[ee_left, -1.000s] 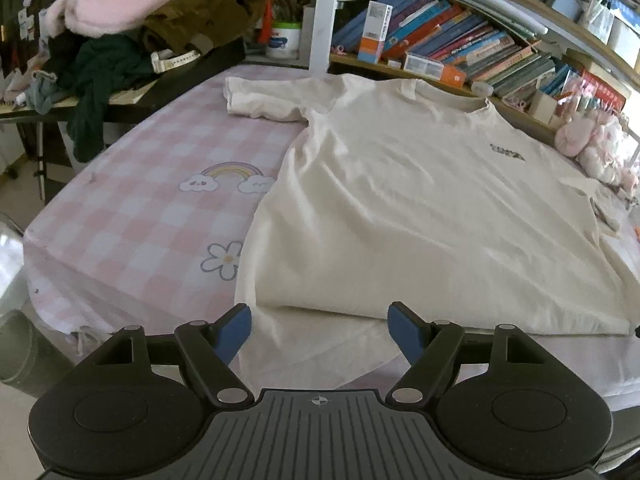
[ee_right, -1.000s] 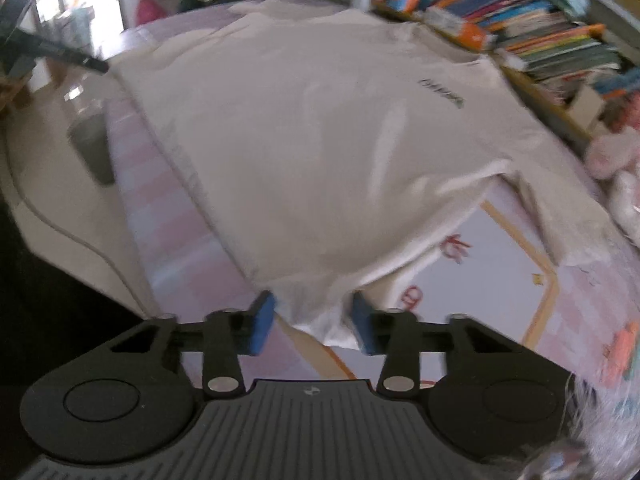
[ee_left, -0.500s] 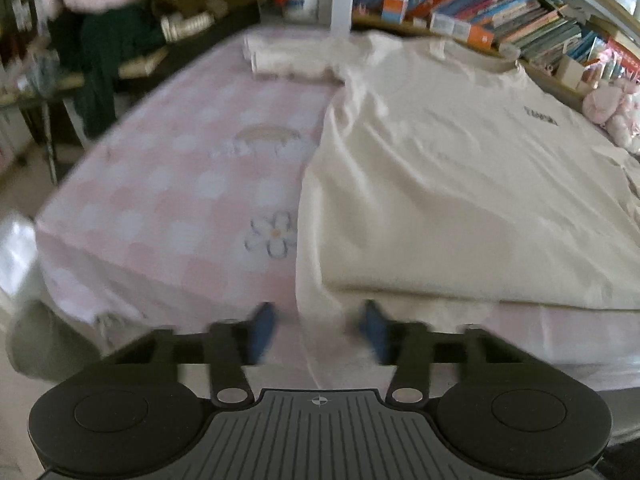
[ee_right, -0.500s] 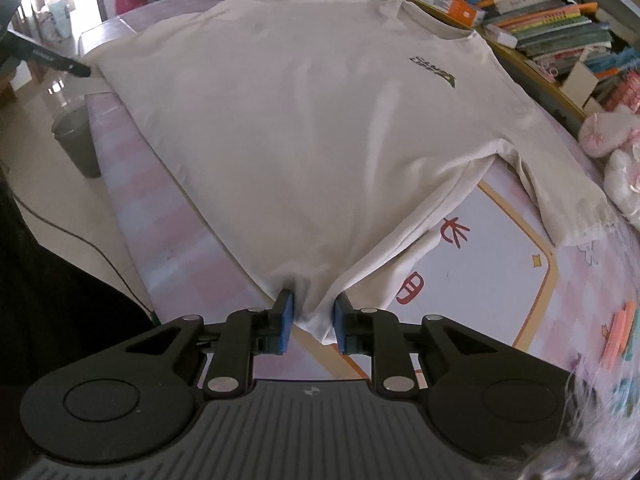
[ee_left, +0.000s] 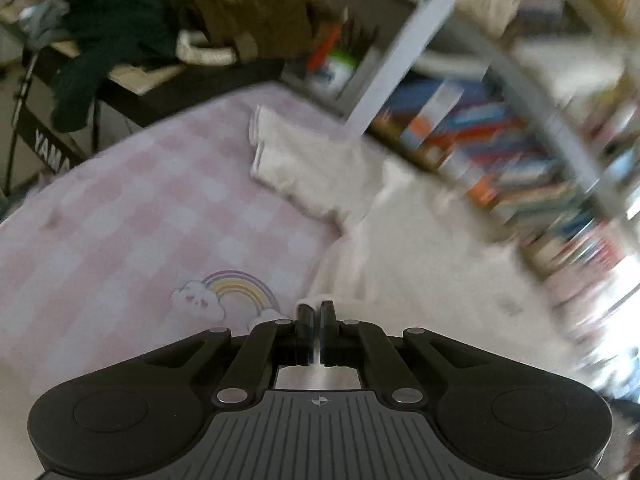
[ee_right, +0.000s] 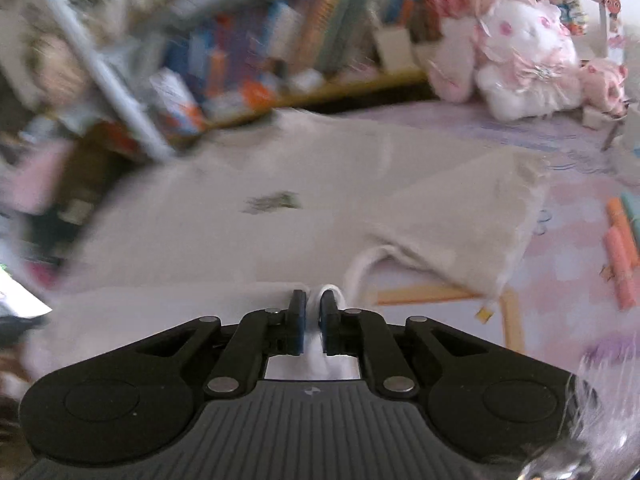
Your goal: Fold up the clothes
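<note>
Left claw (ee_left: 316, 312): pinched almost shut on the T-shirt (ee_left: 420, 264). A bit of cream cloth sat between the two black fingers (ee_left: 306, 322), right at the shirt's edge.
Right claw (ee_right: 314, 300): closed tight on a white loop of the same T-shirt (ee_right: 280, 208). Cloth bunched up between the fingers & hung down behind them.
Where the shirt was: spread out in front of both claws, on the pink sheet (ee_left: 132, 224). In the right cam a folded-over strip of shirt lay just by the claw, w/ the rest stretching away toward the books (ee_right: 256, 44).
Sleeves: one sleeve (ee_left: 296, 164) lay crumpled & doubled up far ahead of the left claw. Other sleeve (ee_right: 476, 216) lay flat, to the right of the right claw, w/ a frayed-looking edge.
Shirt look: soft, cream, thin cloth. Small dark print (ee_right: 272, 201) on the chest, too blurry to read.
Sheet look: pink & white checks, w/ a rainbow and cloud picture (ee_left: 224, 292) just left of the left claw.
Other stuff: fluffy white & pink plush toy (ee_right: 524, 48) past the flat sleeve. Heap of dark clothes (ee_left: 120, 36) on a black stand at the back left.
Blur: both pics were smeary, esp. the shelves.
</note>
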The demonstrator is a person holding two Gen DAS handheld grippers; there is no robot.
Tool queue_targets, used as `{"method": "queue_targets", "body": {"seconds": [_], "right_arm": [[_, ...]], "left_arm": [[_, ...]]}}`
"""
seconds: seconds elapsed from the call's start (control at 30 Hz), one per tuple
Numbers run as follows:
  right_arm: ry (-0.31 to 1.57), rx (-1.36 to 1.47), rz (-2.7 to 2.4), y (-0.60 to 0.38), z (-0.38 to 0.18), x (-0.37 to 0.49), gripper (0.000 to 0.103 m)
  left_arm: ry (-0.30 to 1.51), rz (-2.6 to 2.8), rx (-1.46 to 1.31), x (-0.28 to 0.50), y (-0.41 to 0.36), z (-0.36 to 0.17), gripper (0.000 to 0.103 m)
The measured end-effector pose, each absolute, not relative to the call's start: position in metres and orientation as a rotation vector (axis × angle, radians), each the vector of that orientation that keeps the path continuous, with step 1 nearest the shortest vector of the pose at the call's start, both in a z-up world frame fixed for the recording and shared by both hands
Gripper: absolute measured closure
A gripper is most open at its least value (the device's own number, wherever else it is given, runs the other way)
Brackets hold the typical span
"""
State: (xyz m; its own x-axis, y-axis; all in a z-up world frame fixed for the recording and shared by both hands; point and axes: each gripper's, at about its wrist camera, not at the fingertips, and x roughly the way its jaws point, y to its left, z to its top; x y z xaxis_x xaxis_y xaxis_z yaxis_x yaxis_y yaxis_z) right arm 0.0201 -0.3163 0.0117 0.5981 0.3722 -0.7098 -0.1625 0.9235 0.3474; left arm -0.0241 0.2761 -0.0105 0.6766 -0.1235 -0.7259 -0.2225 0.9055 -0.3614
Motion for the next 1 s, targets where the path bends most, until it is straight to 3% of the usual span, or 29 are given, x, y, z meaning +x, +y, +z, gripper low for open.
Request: {"method": "queue_targets", "body": {"seconds": [0.1,0.2,0.57,0.6,0.67,0.7,1.0], "right_arm": [[0.893,0.183,0.239,-0.304,0.007,0.033,0.087],[0.865,0.218,0.256,-0.315,0.012,0.016,0.067],[0.939,0.372,0.243,-0.324,-0.018,-0.019,0.059],[0.938,0.38,0.241,-0.322,-0.019,-0.018,0.06],[0.944,0.385,0.252,-0.317,-0.02,-0.017,0.083],[0.951,0.381,0.265,-0.314,-0.02,-0.016,0.1],[0.92,0.41,0.375,-0.331,0.012,-0.047,0.1]], "left_arm": [[0.871,0.082,-0.34,-0.007,0.26,-0.022,0.102],[0.871,0.075,-0.368,-0.012,0.268,-0.025,0.102],[0.872,0.075,-0.446,-0.009,0.274,-0.028,0.102],[0.872,0.076,-0.444,-0.009,0.273,-0.027,0.102],[0.869,0.078,-0.442,-0.011,0.273,-0.025,0.102],[0.863,0.079,-0.442,-0.013,0.273,-0.022,0.102],[0.808,0.079,-0.428,-0.037,0.265,0.0,0.102]]}}
